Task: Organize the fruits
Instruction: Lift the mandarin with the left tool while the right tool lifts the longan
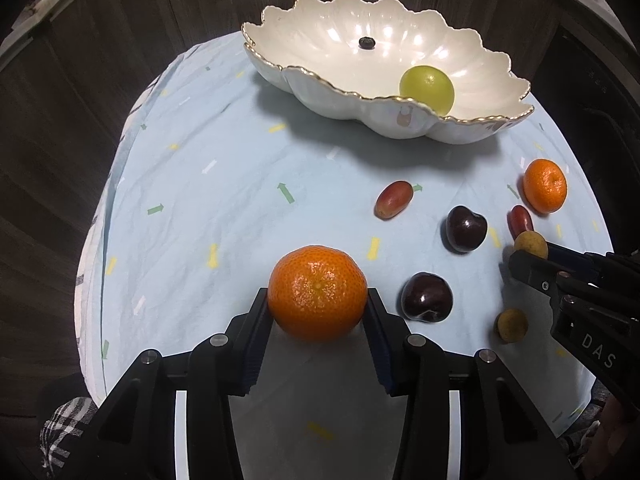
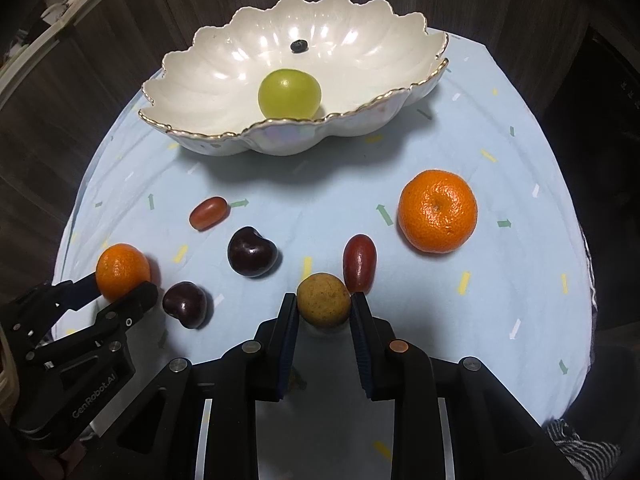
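At lower centre of the left wrist view, my left gripper [image 1: 317,300] clamped a mandarin [image 1: 317,292]. My right gripper [image 2: 324,300] pinched a small yellow-brown fruit [image 2: 323,300] at lower centre. The scalloped bowl [image 2: 224,128], upper centre on the worktop [image 2: 500,280], held a green fruit [image 2: 289,93].

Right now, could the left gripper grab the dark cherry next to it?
Probably not yet: the left gripper is already shut on a mandarin. The nearest cherry lies uncovered just to its right, so it could once the mandarin is dropped.
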